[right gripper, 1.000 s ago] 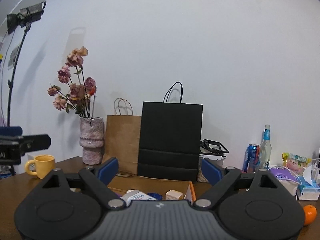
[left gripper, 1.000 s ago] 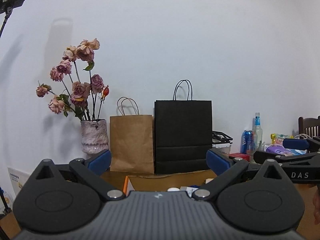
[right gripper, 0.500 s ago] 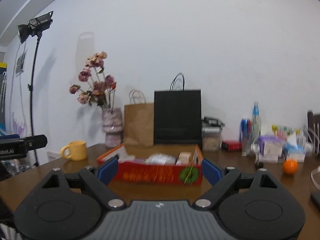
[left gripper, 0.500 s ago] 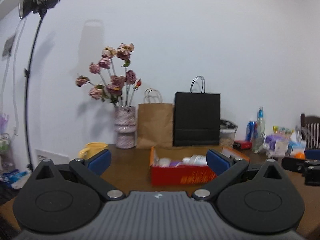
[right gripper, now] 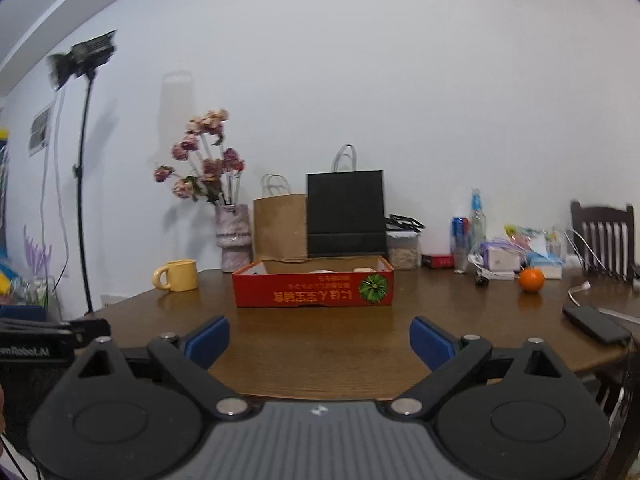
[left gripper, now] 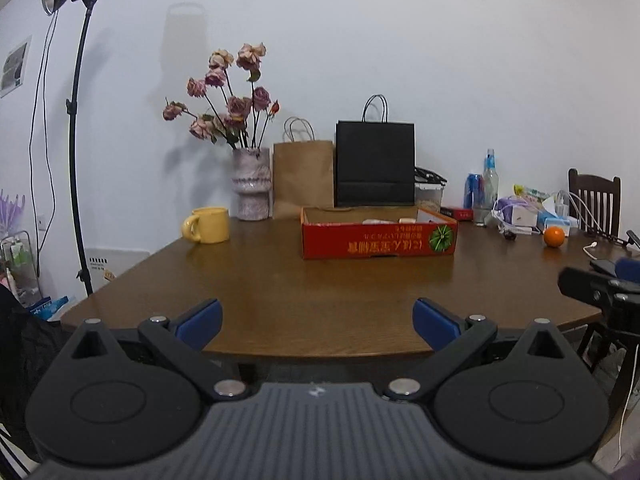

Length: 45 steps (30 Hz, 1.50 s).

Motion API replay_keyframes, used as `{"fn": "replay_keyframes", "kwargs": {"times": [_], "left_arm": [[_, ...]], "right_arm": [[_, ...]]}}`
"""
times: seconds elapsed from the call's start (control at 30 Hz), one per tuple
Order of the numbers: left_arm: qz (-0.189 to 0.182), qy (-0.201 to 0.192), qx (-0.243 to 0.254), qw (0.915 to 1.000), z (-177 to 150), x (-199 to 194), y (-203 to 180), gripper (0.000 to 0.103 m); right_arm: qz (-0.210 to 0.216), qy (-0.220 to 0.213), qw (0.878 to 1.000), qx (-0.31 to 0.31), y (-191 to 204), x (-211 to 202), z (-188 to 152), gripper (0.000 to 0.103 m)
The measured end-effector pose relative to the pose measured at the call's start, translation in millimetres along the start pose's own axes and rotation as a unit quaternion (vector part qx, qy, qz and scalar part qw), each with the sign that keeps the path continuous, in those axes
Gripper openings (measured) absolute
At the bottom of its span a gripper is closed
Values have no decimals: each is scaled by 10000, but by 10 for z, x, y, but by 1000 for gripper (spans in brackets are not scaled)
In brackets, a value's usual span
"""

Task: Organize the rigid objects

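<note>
Presently: both my hand-held grippers, left [left gripper: 316,322] and right [right gripper: 319,342], spread wide, holding nothing, at worktop [left gripper: 280,280] near edge. Red cardboard box [left gripper: 378,236] mid-worktop, several items inside, barely visible. Sorting looks finished; orange [right gripper: 531,279] outside.

Red box [left gripper: 378,240] w/ yellow upside-down lettering and a green round emblem at its right end; inside walls plain brown cardboard. Table [left gripper: 320,292] under it: dark brown wood grain. Left of box: yellow mug [left gripper: 208,225]. Behind mug, left-rear of box: vase [left gripper: 251,184] mottled pink-white, w/ faded pink-purple roses [left gripper: 228,92], green leaves. Directly behind box: tan kraft bag [left gripper: 303,178] and black bag [left gripper: 375,168]. Right of box: orange fruit [left gripper: 554,236]; blue can [left gripper: 473,190]; black phone [right gripper: 596,324]. Far right: dark brown chair [left gripper: 594,204]. Left gripper [left gripper: 318,320] and right gripper [right gripper: 319,338]: black bodies, blue finger pads. Wall: white.
</note>
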<state>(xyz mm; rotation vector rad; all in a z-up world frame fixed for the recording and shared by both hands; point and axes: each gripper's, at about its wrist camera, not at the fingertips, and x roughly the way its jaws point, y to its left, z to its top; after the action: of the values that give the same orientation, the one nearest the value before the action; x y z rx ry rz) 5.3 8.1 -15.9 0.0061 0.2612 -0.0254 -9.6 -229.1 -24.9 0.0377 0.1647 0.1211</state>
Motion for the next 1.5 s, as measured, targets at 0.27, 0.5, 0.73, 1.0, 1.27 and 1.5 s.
{"fn": "replay_keyframes", "kwargs": {"times": [0.27, 0.5, 0.73, 1.0, 1.27, 1.5], "left_arm": [[-57, -128, -12, 9999, 2, -35, -19, 103], [-85, -173, 56, 9998, 12, -42, -51, 103], [-60, -166, 46, 9998, 17, -43, -62, 103], [-84, -154, 56, 9998, 16, -42, -70, 103], [-80, -153, 57, 9998, 19, -40, -72, 103], [-82, -154, 58, 9998, 21, -38, -59, 103]], "right_arm": [[122, 151, 9998, 53, 23, 71, 27, 97], [159, 215, 9996, 93, 10, 99, 40, 97], [159, 267, 9994, 140, 14, 112, 33, 100], [137, 264, 9994, 165, 12, 106, 26, 101], [132, 278, 9994, 183, 11, 106, 20, 101], [109, 267, 9994, 205, 13, 114, 13, 102]]}}
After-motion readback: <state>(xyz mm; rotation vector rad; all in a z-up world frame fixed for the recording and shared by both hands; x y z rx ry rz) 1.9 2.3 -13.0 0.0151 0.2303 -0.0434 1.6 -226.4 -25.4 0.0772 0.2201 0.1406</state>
